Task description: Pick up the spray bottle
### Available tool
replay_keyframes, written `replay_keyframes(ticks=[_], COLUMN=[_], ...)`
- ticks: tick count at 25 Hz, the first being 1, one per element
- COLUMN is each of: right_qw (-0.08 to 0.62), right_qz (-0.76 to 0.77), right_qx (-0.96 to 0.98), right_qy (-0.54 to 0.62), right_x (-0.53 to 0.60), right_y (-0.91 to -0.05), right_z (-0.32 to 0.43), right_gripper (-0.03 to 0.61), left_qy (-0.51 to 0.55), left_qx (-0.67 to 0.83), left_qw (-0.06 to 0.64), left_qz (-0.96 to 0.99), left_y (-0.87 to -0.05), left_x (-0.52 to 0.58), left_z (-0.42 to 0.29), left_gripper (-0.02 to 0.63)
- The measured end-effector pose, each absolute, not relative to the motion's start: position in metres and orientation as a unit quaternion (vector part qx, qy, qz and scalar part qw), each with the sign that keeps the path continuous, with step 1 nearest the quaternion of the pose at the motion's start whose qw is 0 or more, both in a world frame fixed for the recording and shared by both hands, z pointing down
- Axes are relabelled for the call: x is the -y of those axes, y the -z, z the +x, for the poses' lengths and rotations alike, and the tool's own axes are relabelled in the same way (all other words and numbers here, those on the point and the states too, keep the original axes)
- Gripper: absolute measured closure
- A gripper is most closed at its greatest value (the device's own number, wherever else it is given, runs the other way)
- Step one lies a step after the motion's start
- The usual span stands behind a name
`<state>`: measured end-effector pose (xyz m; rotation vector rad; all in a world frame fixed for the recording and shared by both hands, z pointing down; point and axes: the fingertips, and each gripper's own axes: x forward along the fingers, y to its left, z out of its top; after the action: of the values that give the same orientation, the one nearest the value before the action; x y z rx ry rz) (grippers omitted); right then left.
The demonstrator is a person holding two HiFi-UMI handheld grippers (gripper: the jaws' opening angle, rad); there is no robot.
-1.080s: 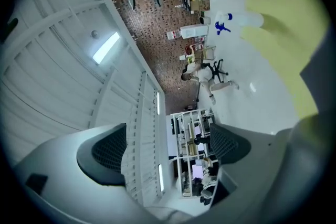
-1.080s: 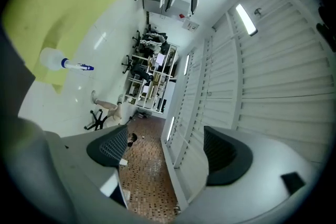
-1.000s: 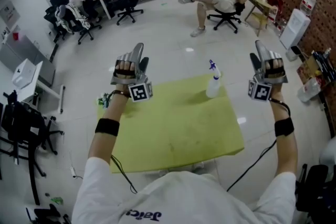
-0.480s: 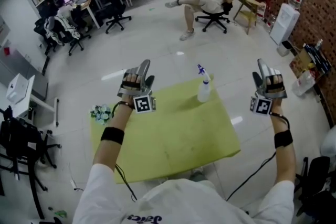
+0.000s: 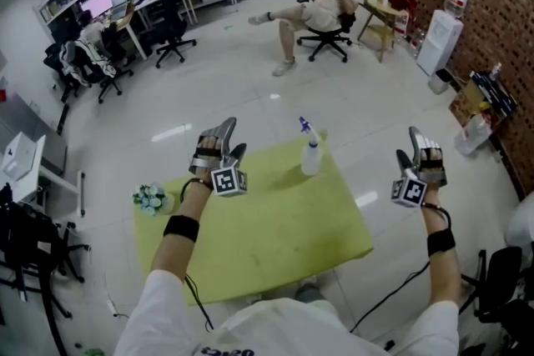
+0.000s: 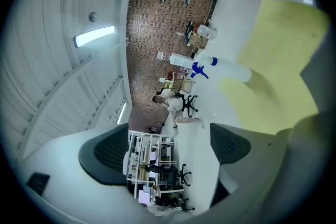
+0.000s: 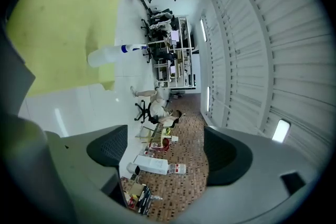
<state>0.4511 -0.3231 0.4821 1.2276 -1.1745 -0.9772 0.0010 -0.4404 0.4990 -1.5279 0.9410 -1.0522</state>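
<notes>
The table (image 5: pixel 275 250), topped in yellow-green, stands just before the person. The left gripper (image 5: pixel 228 139) hangs above the table's far left part. Its jaws are spread wide, and the left gripper view shows only floor and distant desks in the gap. The right gripper (image 5: pixel 409 147) is held off the table's right edge, over the floor, its jaws likewise spread with nothing between them. The spray bottle (image 5: pixel 310 154) stands upright near the table's far edge, right of its middle. It is white with a blue trigger head, and it stands between the two grippers and well apart from both. A small bunch of flowers (image 5: pixel 151 198) shows at the table's left corner; whether it rests on the top cannot be told. Well beyond the table's far edge a person (image 5: pixel 321 8) sits in a wheeled chair.
</notes>
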Motion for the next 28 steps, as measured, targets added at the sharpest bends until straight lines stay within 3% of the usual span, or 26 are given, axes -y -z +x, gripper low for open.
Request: replay_keyframes(ticks=[4,28], right_qw=[0.566,0.412], right_qz=[0.519,0.497], right_qx=[0.518,0.761], right_qy=[0.377,0.066], right_x=[0.320,0.378], right_y=[-0.512,-0.634], right_z=[0.464,0.369], right_gripper=[0.112,0.112], left_qy=[0.434,0.365], left_qx=[-0.379,-0.431], left_qw=[0.486,0.319], left_qz=[-0.657,-0.761], left_y=[-0.514,-0.533], left_x=[0.441,0.440], left_z=[0.013,-0.001], left_gripper=[0.115,0.115])
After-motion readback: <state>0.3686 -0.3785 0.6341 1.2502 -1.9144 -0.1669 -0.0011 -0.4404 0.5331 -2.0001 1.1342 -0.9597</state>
